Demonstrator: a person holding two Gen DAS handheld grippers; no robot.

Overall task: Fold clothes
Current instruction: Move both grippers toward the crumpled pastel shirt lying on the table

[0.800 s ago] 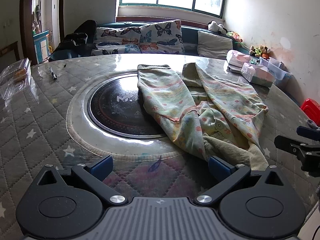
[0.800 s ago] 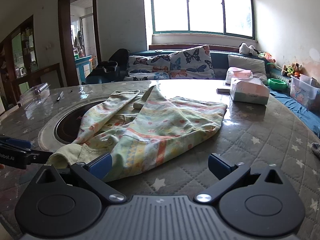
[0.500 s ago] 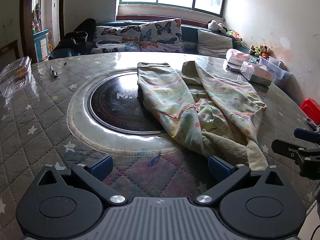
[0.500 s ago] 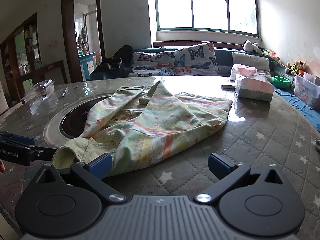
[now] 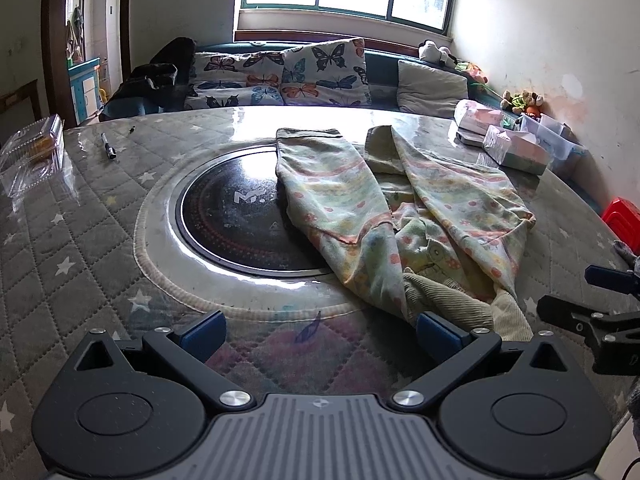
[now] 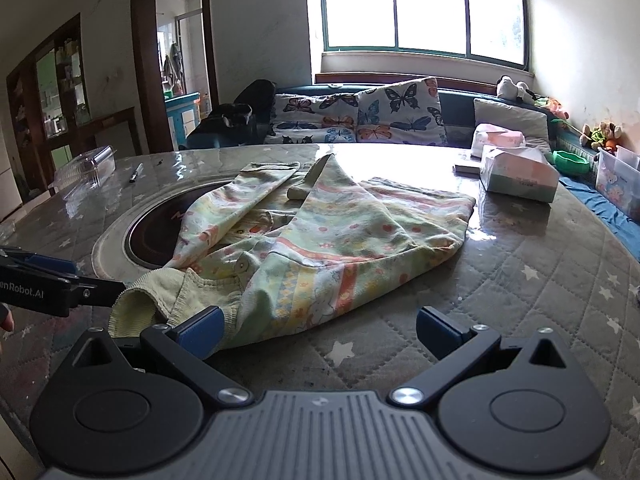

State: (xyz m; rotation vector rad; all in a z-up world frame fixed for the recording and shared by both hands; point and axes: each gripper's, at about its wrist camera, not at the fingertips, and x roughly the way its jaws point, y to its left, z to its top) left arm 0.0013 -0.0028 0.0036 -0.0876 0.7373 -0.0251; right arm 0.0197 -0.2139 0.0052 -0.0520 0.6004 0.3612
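A pale green patterned garment (image 5: 404, 208) lies crumpled on the round table, partly over the dark inset disc (image 5: 236, 224). One sleeve (image 5: 320, 164) stretches away from me; the ribbed hem (image 5: 452, 300) lies nearest. My left gripper (image 5: 318, 330) is open, its right fingertip just short of the hem. In the right wrist view the garment (image 6: 320, 236) spreads ahead, and my right gripper (image 6: 318, 326) is open, its left fingertip (image 6: 200, 328) at the ribbed hem (image 6: 160, 292). The other gripper's arm (image 6: 60, 284) shows at the left.
A clear plastic box (image 5: 32, 152) and a pen (image 5: 107, 146) lie at the table's far left. Tissue packs (image 5: 516, 148) sit at the far right. A sofa with butterfly cushions (image 5: 280, 80) stands behind the table. A red stool (image 5: 624, 216) is at the right.
Both grippers have drawn slightly closer to the garment's near hem. The garment itself has not moved, and both stay open.
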